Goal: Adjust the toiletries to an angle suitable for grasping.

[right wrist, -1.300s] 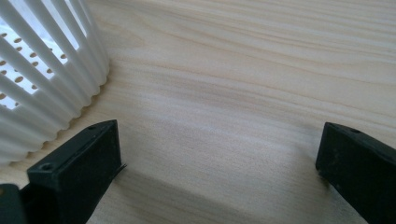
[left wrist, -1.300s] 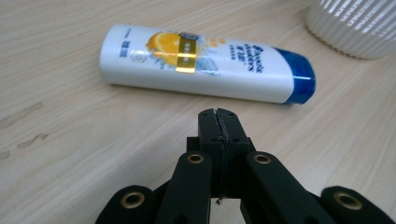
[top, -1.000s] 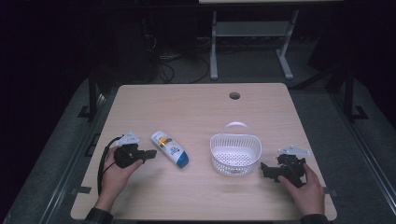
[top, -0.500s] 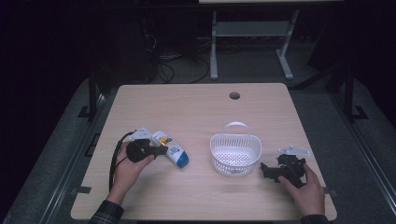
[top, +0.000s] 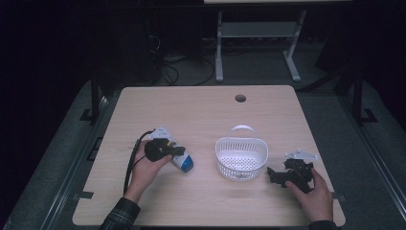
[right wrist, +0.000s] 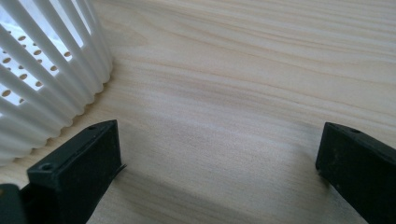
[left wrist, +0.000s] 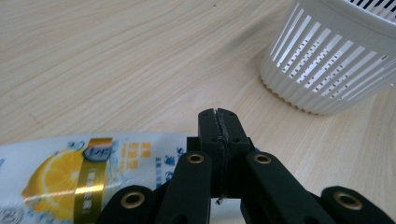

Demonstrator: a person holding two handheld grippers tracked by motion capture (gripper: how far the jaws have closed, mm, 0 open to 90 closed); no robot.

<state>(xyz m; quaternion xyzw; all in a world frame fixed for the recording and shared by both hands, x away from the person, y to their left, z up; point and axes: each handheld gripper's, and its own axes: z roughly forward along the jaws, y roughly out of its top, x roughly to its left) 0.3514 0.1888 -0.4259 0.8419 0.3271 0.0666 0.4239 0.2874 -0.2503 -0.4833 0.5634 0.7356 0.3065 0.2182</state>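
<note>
While the left gripper (top: 173,151) sits directly over the lemon-printed tube (left wrist: 70,172) with the blue cap (top: 186,164), its two jaws are pressed together with no gap and nothing between them. The tube lies flat on the wooden table (top: 201,115), to the left of the white slotted basket (top: 241,158) and apart from it. The right gripper (top: 280,176) rests on the table just beside the basket's right wall, with its jaws spread wide and holding nothing.

I think the main risk is on the left side. If the closed jaws go down as they are, they will only push the tube and could roll it or slide it away. They need to open first. The tube also looks smooth and soft, so a pinch near one end could let it slip.
</note>
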